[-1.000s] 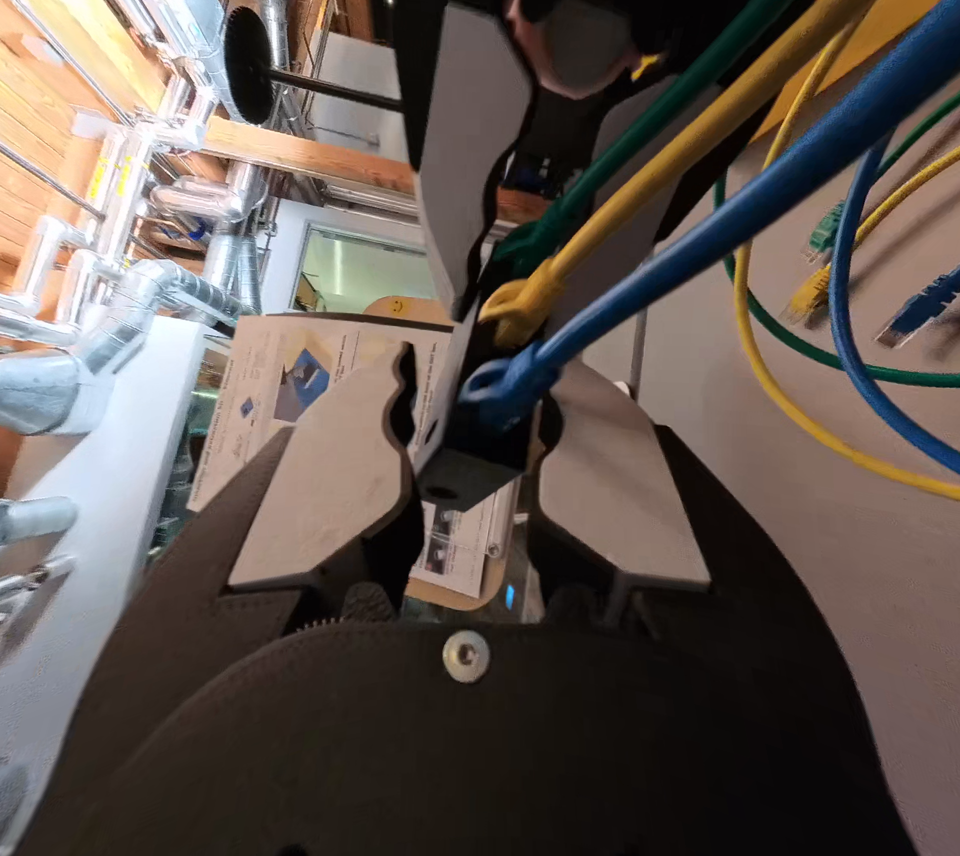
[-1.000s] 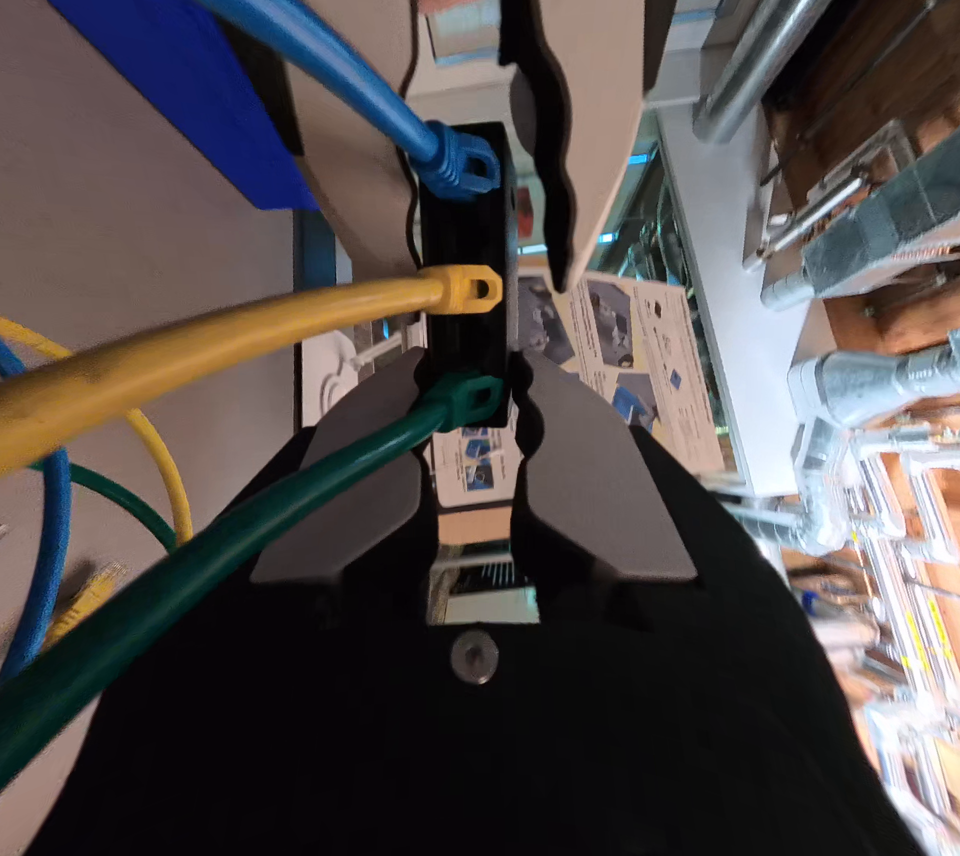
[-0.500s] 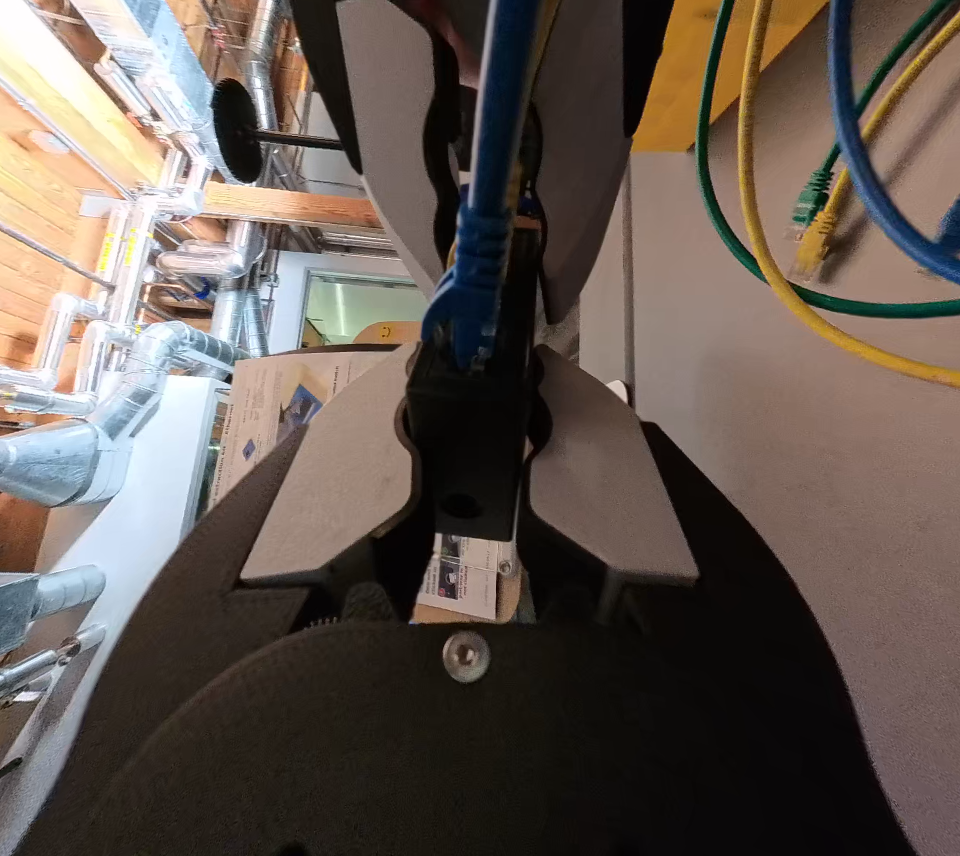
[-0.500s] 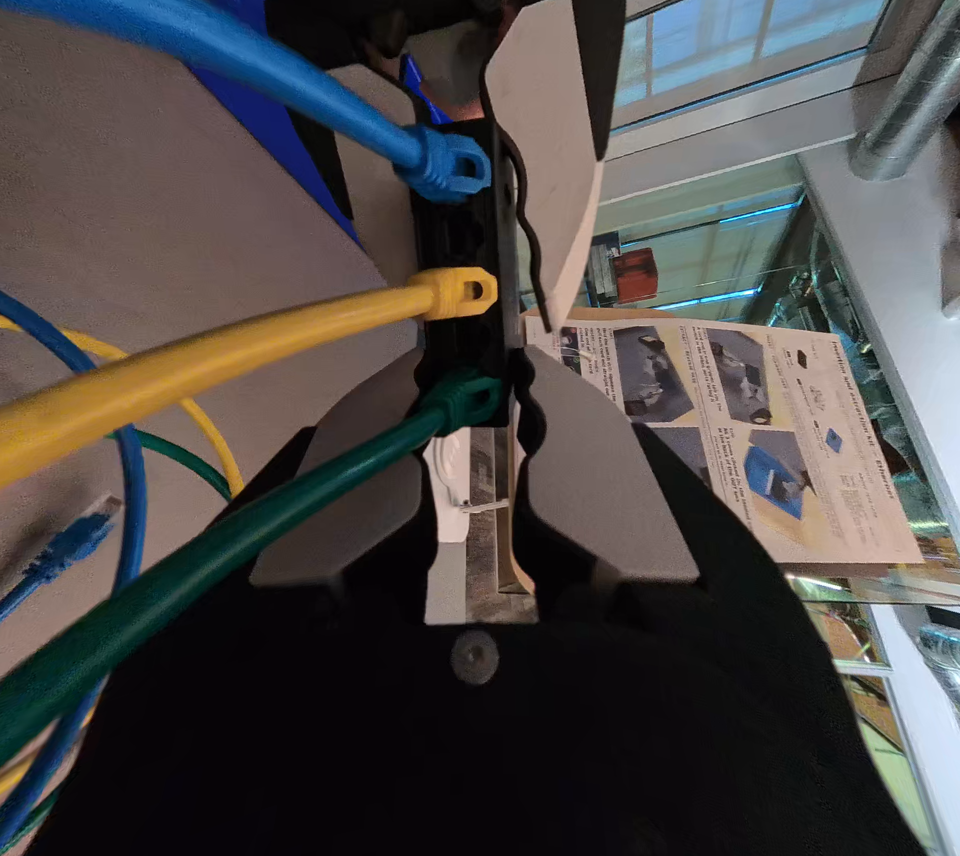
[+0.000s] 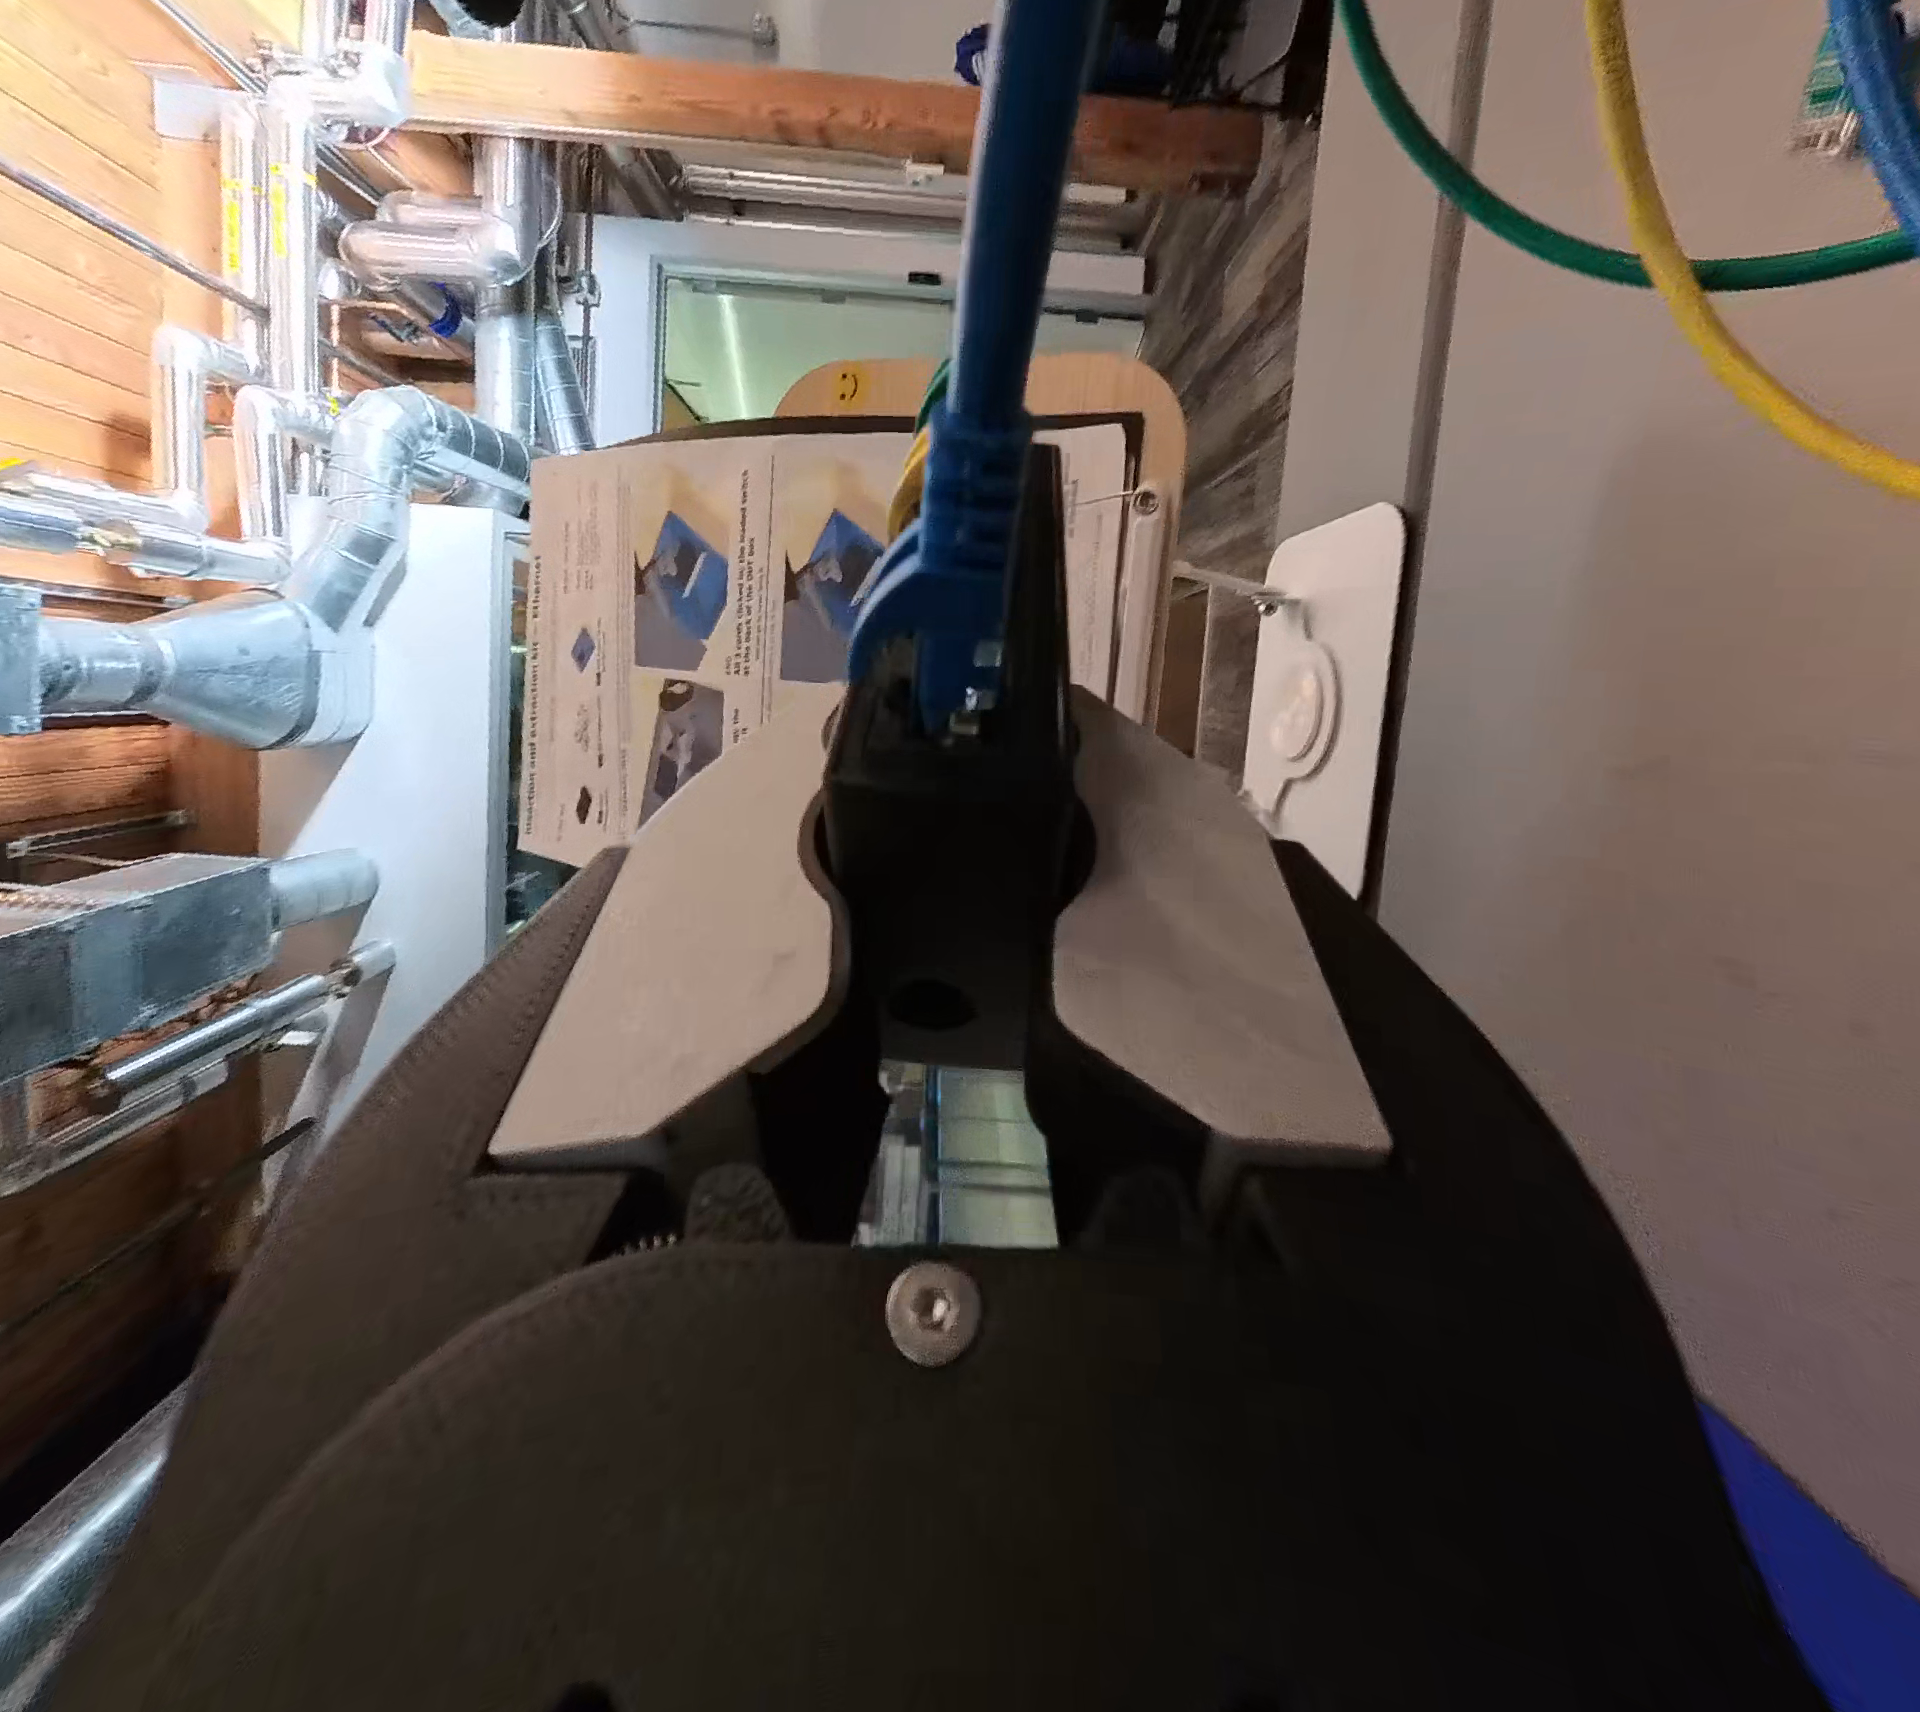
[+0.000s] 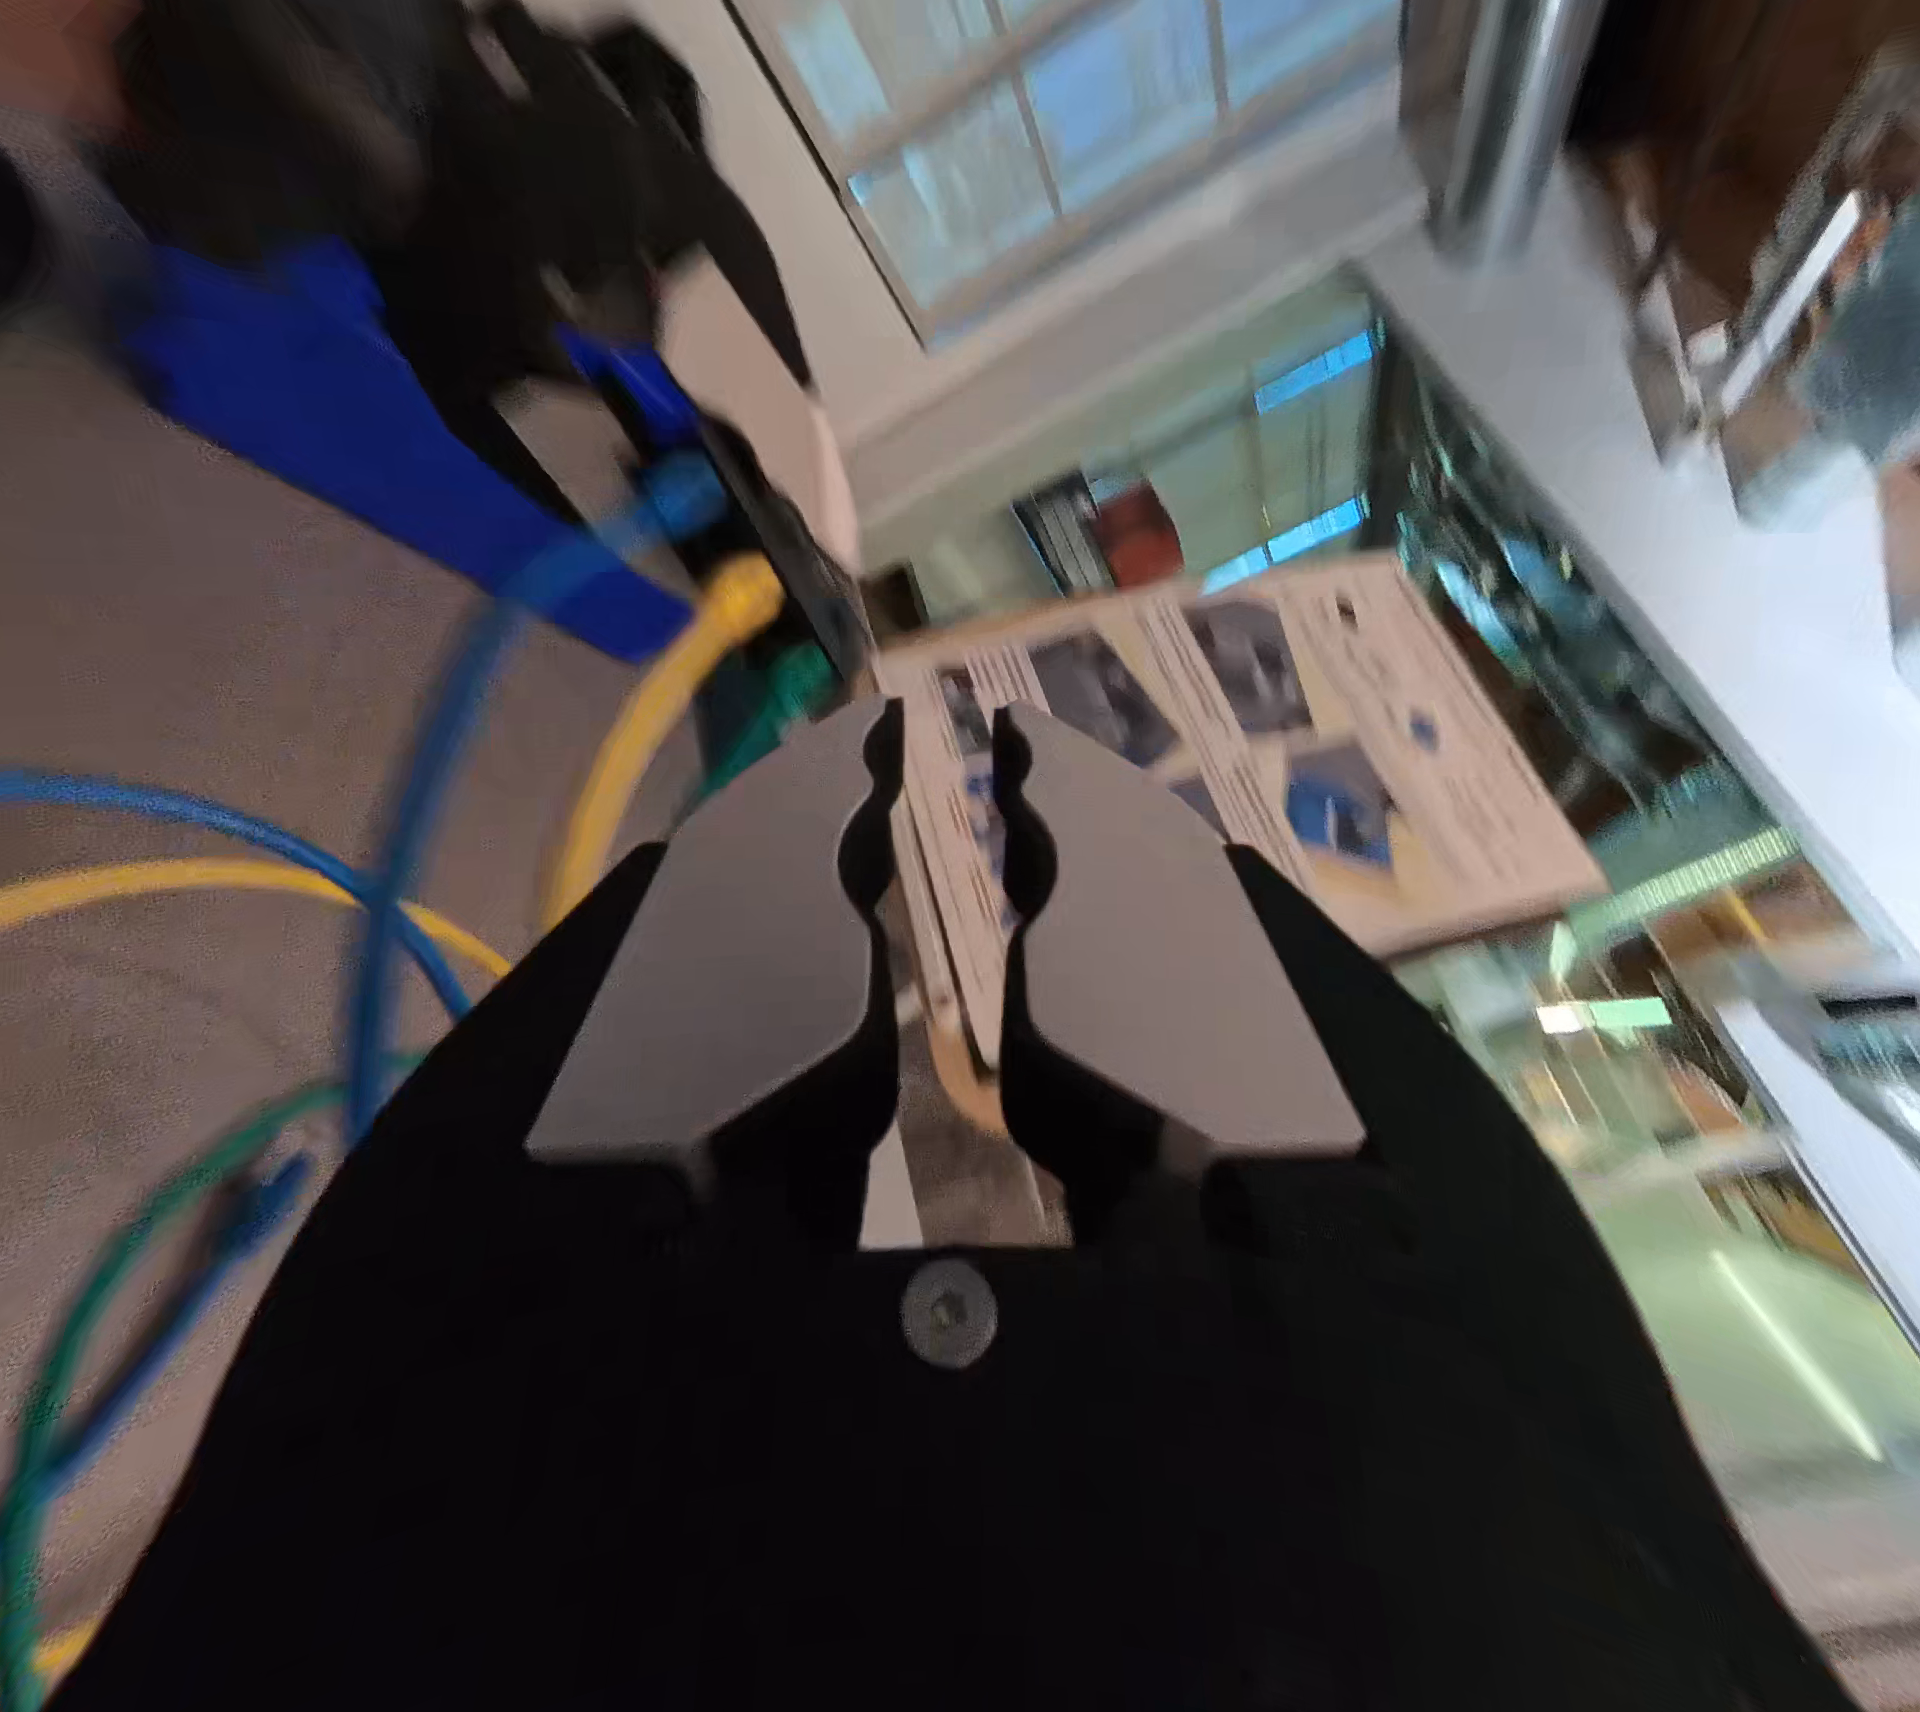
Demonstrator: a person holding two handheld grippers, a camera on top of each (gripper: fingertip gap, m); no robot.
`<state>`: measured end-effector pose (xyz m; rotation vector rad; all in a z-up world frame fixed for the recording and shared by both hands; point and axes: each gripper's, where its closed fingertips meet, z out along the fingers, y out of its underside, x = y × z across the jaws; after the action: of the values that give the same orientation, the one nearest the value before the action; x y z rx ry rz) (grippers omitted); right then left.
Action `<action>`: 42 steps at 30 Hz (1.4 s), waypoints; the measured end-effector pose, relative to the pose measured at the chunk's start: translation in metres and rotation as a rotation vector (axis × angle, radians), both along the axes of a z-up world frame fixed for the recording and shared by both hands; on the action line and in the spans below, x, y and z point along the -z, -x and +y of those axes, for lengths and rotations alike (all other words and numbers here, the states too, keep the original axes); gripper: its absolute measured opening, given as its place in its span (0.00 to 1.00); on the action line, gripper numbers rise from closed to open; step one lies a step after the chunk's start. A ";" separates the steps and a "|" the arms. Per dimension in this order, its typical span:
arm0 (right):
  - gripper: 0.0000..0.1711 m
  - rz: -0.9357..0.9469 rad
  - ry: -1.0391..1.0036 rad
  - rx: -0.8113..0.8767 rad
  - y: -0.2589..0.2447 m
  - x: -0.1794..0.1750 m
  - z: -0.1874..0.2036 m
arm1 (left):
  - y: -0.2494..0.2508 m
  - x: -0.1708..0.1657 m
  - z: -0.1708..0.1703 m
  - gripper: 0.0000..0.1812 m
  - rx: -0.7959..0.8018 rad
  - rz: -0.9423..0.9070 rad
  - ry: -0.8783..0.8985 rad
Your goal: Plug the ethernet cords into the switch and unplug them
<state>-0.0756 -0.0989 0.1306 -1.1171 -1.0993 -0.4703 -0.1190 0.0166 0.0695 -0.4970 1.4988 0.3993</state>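
The left gripper (image 5: pixel 951 831) was closed on the switch (image 5: pixel 940 893), a small black box, and pressed it from both sides near its lower end. The long axis of the switch ran from 6 o'clock to 12 o'clock in the left wrist view, away from the camera, and it was held up in the air, off the grey table (image 5: pixel 1662 831).

In its nearest socket sat the plug of the blue cord (image 5: pixel 1013 156), which went up toward 12 o'clock and out of the picture. Just behind this plug, a bit of yellow and a bit of green showed at the edge of the switch. In the right wrist view the yellow cord (image 6: pixel 634 717) and the green cord (image 6: pixel 774 712) also reached the switch beside the blue one, but this view was blurred and I could not tell how deep they sat.

The right gripper (image 6: pixel 943 712) was empty, its fingers (image 6: pixel 748 924) a little apart with a narrow gap between them. The switch lay at its 11 o'clock, near but not touching.

Farther off, loose loops of the cords lay on the table at 1 to 2 o'clock in the left view. Behind the switch stood a printed sheet (image 5: pixel 675 623) on a wooden board, and beyond it silver pipes (image 5: pixel 260 675) at 9 o'clock.
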 end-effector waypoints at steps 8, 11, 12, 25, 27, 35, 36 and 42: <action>0.13 -0.163 0.123 0.050 0.063 0.056 0.040 | -0.005 0.013 0.005 0.18 -0.075 0.072 -0.052; 0.11 -0.162 0.155 0.094 0.058 0.065 0.049 | -0.009 0.024 0.008 0.18 -0.101 0.113 -0.033; 0.12 -0.142 0.186 0.102 0.058 0.064 0.049 | -0.009 0.027 0.011 0.18 -0.112 0.124 -0.021; 0.14 -0.220 0.120 0.126 0.060 0.074 0.059 | -0.008 0.022 0.007 0.17 -0.134 0.108 0.044; 0.11 -0.235 0.082 0.135 0.059 0.070 0.059 | -0.007 0.021 0.006 0.17 -0.133 0.108 0.045; 0.11 -0.270 0.033 0.138 0.060 0.070 0.057 | -0.008 0.022 0.001 0.17 -0.121 0.123 0.039; 0.10 -0.262 0.047 0.137 0.060 0.071 0.057 | -0.008 0.023 0.001 0.17 -0.120 0.126 0.043; 0.11 -0.272 0.069 0.093 0.059 0.074 0.051 | -0.010 0.025 -0.005 0.17 -0.109 0.143 0.026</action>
<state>-0.1350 -0.0476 0.0568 -1.1924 -1.3116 -0.6766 -0.1087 0.0116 0.0448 -0.5827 1.6207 0.5098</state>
